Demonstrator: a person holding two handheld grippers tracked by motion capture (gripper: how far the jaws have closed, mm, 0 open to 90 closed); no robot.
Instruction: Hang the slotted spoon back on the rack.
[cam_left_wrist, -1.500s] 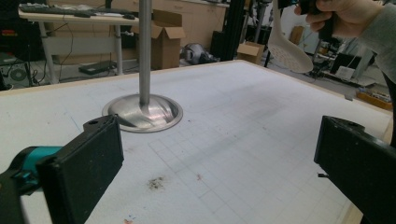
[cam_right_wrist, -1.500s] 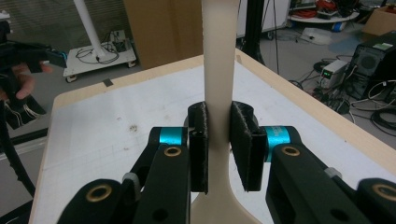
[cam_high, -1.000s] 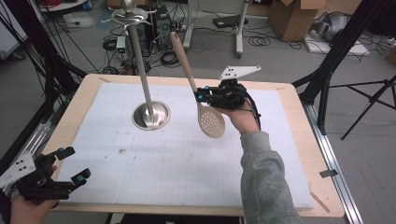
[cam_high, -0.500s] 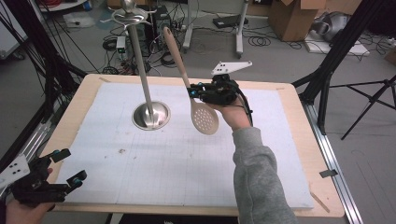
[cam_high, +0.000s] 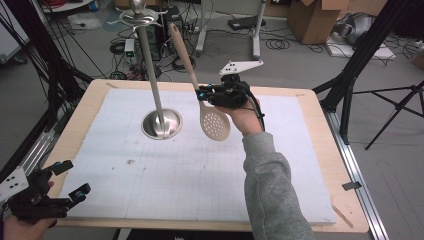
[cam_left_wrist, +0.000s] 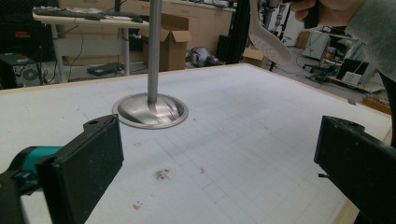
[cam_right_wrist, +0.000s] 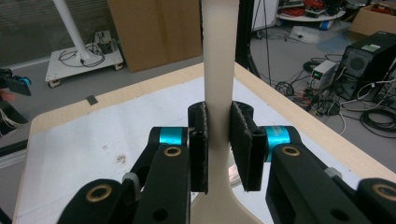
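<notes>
- Jaws of the right gripper (cam_right_wrist: 218, 144) clamped on the neck of a beige slotted spoon (cam_high: 214, 121); pads press both sides of the handle just above the bowl; handle tilts up and away, perforated bowl hangs clear of the table
- Left gripper (cam_high: 65, 180) at the near left corner of the table, jaws wide apart with nothing between them; it sits low over the mat
- Steel stand (cam_high: 161, 122) on the mat, round base flat, thin pole upright with a hooked top; spoon held just beside the pole, apart from it
- No legible writing; a green sticker on a black computer tower (cam_right_wrist: 371, 58) in the right gripper view, too blurred to read
- Wooden table (cam_high: 320, 125) under a white gridded mat (cam_high: 165, 185); small dark and reddish stains on the mat
- Room: grey floor, loose cables, cardboard boxes (cam_high: 315, 20), black tripod legs, possibly a keyboard on a far desk
</notes>
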